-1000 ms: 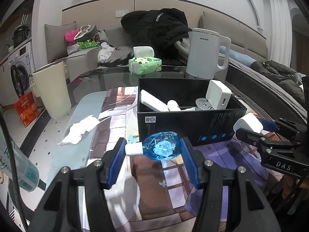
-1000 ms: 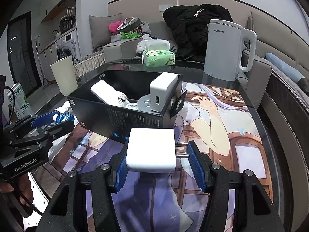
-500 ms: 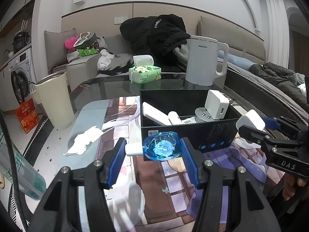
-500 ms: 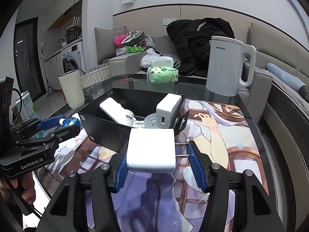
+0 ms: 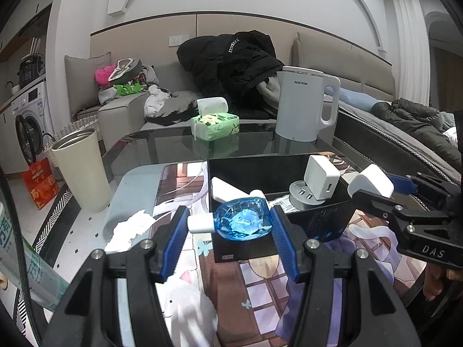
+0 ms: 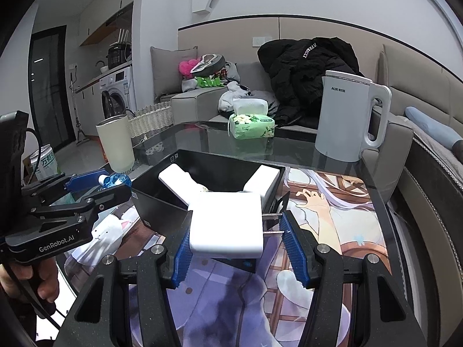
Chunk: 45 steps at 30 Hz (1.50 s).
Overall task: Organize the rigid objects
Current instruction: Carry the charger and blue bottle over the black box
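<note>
Both grippers [image 5: 228,240] [image 6: 237,248] built in black plastic w/ ribbed blue pads, silver screws; "GenRobot.AI" & "DAS" markings printed.

The white kettle [image 6: 345,118] at the far side of the table carries the brand "AUX" in dark letters on its front, followed by small characters that are too small to read. The body of the left gripper [image 6: 114,180], seen from the right wrist camera, has "GenRobot.AI" printed in white. The body of the right gripper [image 5: 376,185], seen from the left wrist camera, shows the white letters "DAS". The black jacket [image 6: 309,66] on the sofa has a white word on its collar, but it cannot be read clearly.
</note>
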Tool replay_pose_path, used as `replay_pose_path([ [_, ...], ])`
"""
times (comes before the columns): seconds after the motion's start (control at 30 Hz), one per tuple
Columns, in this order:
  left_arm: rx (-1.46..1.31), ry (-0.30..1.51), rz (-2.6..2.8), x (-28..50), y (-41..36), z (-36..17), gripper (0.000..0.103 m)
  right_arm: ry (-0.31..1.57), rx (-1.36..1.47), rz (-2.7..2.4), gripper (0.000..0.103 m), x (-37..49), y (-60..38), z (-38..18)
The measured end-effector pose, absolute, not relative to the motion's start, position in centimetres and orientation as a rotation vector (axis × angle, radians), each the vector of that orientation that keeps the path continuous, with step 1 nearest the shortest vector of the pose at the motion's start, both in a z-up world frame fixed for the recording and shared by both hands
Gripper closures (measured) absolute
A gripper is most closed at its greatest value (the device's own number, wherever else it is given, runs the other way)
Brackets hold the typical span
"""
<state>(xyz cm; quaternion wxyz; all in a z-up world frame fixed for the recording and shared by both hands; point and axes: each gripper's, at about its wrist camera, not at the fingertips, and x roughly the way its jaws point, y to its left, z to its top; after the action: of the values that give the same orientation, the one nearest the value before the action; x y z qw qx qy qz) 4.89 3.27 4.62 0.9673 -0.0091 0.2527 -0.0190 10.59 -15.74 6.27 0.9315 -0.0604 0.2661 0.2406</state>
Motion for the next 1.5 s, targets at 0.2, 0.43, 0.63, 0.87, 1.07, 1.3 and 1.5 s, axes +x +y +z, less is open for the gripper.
replay_pose_path([
  [0.2, -0.007, 0.489, -0.049, 5.3, 3.0, 5.5, 0.047, 0.523, -0.142, 0.497, 0.046, 11.0, -15.2, 7.4],
  [0.43, 0.010, 0.474, -0.061, 6.4, 2.8, 6.5, 0.047, 0.518, -0.158, 0.530, 0.046, 12.3, -14.0, 8.3],
  [0.63, 0.008, 0.470, -0.076, 7.5, 2.8, 7.2, 0.047, 0.534, -0.168, 0.557, 0.046, 13.6, -13.3, 8.7],
  [0.87, -0.003, 0.472, -0.091, 9.3, 3.0, 7.8, 0.047, 0.530, -0.195, 0.566, 0.046, 15.4, -12.4, 9.6],
  [1.07, 0.009, 0.458, -0.083, 10.5, 3.0, 8.3, 0.047, 0.528, -0.214, 0.576, 0.046, 17.1, -11.9, 10.2],
  [1.3, 0.025, 0.460, -0.071, 11.8, 2.7, 7.8, 0.047, 0.554, -0.221, 0.591, 0.046, 18.7, -11.3, 9.6],
  [1.5, 0.038, 0.473, -0.069, 12.7, 2.5, 6.3, 0.047, 0.595, -0.256, 0.595, 0.046, 19.6, -10.9, 7.8],
])
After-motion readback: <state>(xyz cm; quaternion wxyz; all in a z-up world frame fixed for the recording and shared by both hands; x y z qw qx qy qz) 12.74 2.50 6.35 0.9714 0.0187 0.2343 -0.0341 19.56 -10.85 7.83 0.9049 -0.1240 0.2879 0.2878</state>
